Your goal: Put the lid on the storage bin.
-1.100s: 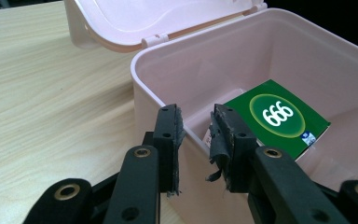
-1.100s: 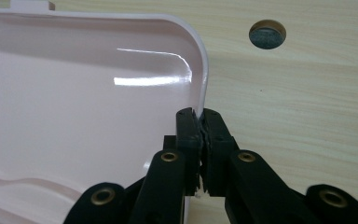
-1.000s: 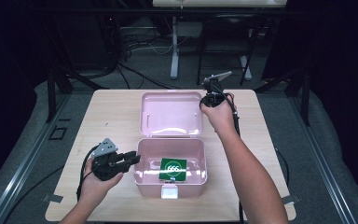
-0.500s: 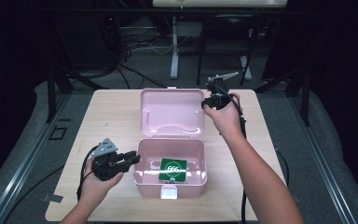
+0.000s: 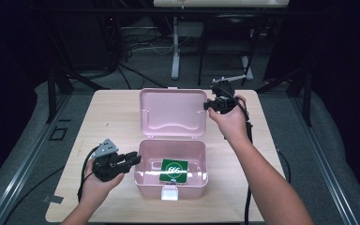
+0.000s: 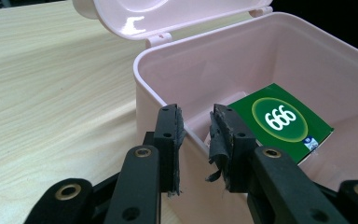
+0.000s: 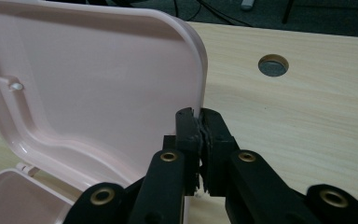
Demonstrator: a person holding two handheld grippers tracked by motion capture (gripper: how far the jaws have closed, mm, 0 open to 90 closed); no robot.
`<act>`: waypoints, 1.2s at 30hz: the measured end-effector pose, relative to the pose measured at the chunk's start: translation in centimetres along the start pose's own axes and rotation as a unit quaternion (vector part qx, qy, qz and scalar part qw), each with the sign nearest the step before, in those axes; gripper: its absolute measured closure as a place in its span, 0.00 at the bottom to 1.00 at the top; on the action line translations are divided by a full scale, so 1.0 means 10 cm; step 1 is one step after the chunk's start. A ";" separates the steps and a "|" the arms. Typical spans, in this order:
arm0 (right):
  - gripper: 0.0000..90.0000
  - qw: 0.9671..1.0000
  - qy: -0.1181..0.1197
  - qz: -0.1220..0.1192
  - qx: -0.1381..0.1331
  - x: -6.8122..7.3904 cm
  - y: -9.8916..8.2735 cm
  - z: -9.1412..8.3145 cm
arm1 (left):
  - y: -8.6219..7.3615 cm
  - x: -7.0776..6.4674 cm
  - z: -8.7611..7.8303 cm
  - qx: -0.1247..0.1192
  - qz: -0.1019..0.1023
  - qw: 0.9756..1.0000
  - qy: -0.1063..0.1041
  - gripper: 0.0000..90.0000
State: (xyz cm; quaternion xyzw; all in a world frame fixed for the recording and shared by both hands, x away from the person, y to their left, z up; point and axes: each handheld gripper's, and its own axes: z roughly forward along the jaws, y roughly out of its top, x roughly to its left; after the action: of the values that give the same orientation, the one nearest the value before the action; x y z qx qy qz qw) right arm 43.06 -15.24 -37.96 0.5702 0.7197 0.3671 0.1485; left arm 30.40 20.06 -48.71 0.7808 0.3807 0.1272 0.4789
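A pink plastic box (image 5: 171,171) sits open on the wooden surface (image 5: 112,117), near the edge closest to the person, and serves here as the landmark. Its lid (image 5: 172,112) is swung back on the far side of the box and stands raised at an angle, its inside facing the person. Inside the box, on its floor and toward the right wall, lies a green packet (image 5: 174,171) with "666" printed in a pale ring.

The left gripper (image 5: 132,158) is at the left wall of the box, level with the rim. In the left gripper view its fingers (image 6: 170,135) straddle that wall (image 6: 186,140), one outside the box and one inside, with a narrow gap between them; the wall's rim runs through the gap, but whether the pads press on it I cannot tell.

The right gripper (image 5: 206,106) is at the right edge of the lid, beyond the box. In the right gripper view its fingers (image 7: 212,140) are closed together, pads meeting, right at the lid's rounded corner (image 7: 193,51); whether the lid's edge is pinched between them I cannot tell. Beyond the lid, a round hole (image 7: 273,65) shows in the surface.
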 end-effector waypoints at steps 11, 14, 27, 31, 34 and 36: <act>0.97 0.999 0.001 -0.024 -0.035 0.06 -0.13 -0.15 | 0.00 0.00 0.00 -0.002 -0.002 1.000 0.000 0.80; 0.97 0.998 -0.002 -0.037 -0.049 0.09 -0.17 -0.18 | 0.00 0.00 0.00 -0.003 -0.003 1.000 0.001 0.80; 0.97 0.995 0.008 -0.051 -0.081 0.13 -0.34 -0.34 | -0.01 0.00 0.01 -0.003 -0.002 1.000 0.003 0.79; 0.97 0.993 0.004 -0.066 -0.095 0.16 -0.41 -0.39 | -0.01 0.00 0.01 -0.002 -0.002 1.000 0.002 0.79; 0.97 0.993 0.006 -0.067 -0.102 0.17 -0.46 -0.42 | 0.00 -0.01 0.01 -0.002 0.000 1.000 0.006 0.78; 0.97 0.992 0.009 -0.063 -0.107 0.18 -0.49 -0.44 | 0.01 -0.01 0.01 -0.003 0.003 1.000 0.011 0.78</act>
State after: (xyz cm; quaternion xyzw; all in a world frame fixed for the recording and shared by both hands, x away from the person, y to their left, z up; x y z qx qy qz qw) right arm 36.21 -15.59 -38.01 0.5011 0.7120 0.4373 0.2253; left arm 30.41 19.86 -48.71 0.7791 0.3831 0.1384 0.4765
